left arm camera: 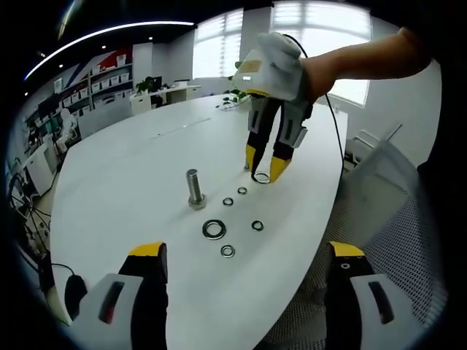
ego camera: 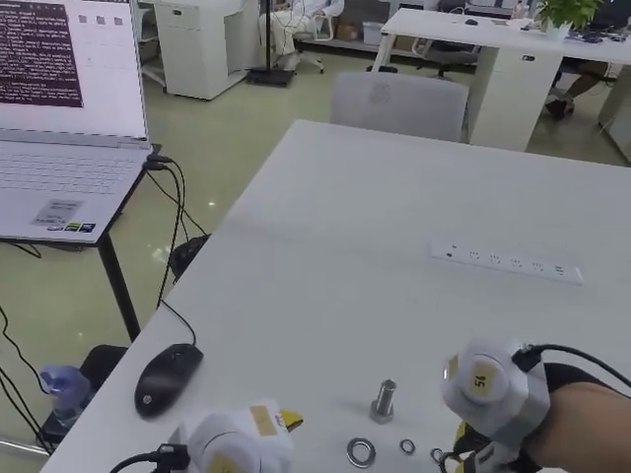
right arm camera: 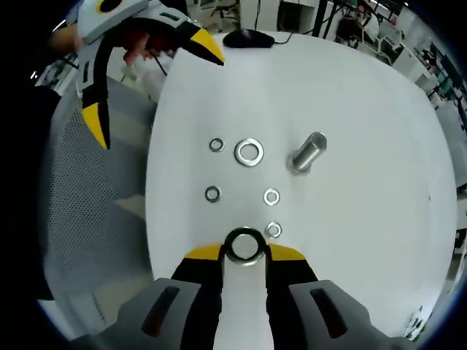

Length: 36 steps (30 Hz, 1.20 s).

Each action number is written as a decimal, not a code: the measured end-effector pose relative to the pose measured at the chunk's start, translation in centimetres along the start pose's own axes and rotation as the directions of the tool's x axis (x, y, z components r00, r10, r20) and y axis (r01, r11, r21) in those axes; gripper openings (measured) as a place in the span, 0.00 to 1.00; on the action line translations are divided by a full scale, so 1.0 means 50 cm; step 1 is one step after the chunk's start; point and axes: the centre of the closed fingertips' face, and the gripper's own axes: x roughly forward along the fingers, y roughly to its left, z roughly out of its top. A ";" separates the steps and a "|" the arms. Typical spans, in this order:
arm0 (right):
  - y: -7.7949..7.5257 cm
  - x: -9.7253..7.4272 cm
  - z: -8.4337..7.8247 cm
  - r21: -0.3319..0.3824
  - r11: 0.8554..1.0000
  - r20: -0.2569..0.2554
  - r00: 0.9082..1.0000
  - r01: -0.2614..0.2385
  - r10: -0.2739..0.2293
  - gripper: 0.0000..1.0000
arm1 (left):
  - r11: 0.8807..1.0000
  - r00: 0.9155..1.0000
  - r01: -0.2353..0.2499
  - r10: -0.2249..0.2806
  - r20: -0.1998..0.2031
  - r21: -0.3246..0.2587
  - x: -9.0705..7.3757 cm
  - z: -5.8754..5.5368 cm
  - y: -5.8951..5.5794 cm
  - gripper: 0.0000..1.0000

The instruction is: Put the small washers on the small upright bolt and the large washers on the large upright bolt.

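Far left, near the table edge: black computer mouse (ego camera: 168, 377). Next, left gripper (left arm camera: 245, 251), yellow-tipped jaws spread wide, holding nothing. Ahead of it, one large flat steel washer (ego camera: 361, 452) with small steel washers (left arm camera: 228, 251) scattered close by. Just beyond, upright steel hex bolt (ego camera: 384, 402), head down, shank bare. Further right, right gripper (right arm camera: 245, 251), jaws closed against the rim of a second large steel washer (right arm camera: 244, 244), low at the white tabletop (ego camera: 394, 217); cannot tell whether lifted clear of it yet.

Likely to slip from so thin an edge pinch if squeezed unevenly. Could tilt and hang on the thread rather than drop over it. Could topple the free-standing bolt on a careless approach, or drag along the nearest small washer (right arm camera: 273, 230), just beside the jaws.

As for holding: washers lying loose, straight on the tabletop, uncontained.
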 end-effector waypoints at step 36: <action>-0.102 -0.055 0.120 0.048 0.999 0.032 0.999 0.011 -0.013 0.22 | 1.000 1.000 0.011 -0.011 -0.013 0.010 0.009 0.002 0.007 0.88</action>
